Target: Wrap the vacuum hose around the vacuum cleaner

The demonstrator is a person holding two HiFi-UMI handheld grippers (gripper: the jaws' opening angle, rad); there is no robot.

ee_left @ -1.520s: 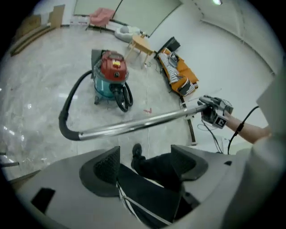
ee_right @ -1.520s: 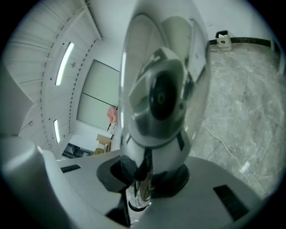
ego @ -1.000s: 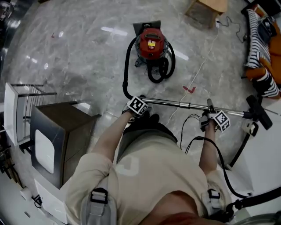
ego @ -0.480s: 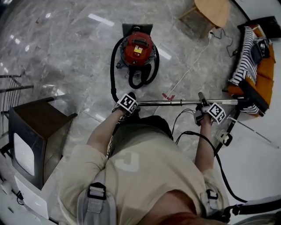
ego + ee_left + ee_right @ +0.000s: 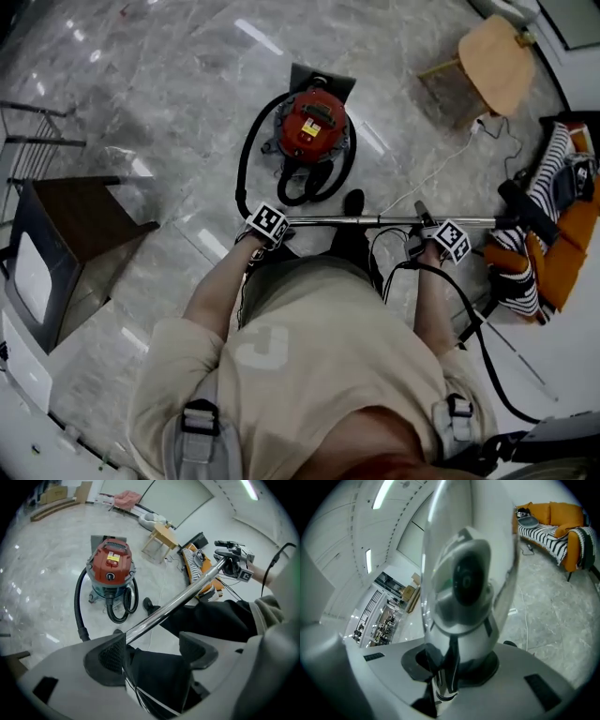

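The red vacuum cleaner (image 5: 314, 131) (image 5: 110, 566) stands upright on the marble floor ahead of me. Its black hose (image 5: 246, 169) (image 5: 78, 609) curves from the body round to my left gripper (image 5: 277, 225) (image 5: 154, 645). That gripper's jaws stand apart; the near end of the chrome wand (image 5: 375, 221) (image 5: 178, 603) lies against the left pad (image 5: 110, 656), and the right pad is free. My right gripper (image 5: 433, 232) (image 5: 452, 667) is shut on the wand further along. The floor head (image 5: 525, 211) sits at the wand's far end, by the sofa.
A wooden stool (image 5: 492, 61) stands at the back right, and an orange sofa with a striped blanket (image 5: 562, 220) at the right. A dark cabinet (image 5: 66, 253) and a wire rack (image 5: 37, 141) are at the left. A white cable (image 5: 436, 169) crosses the floor; black cables (image 5: 473, 328) trail from my right gripper.
I have stepped closer to the vacuum cleaner with the wand held level; a shoe now shows ahead of the wand. The floor head has swung toward the sofa. Both grips look unchanged.
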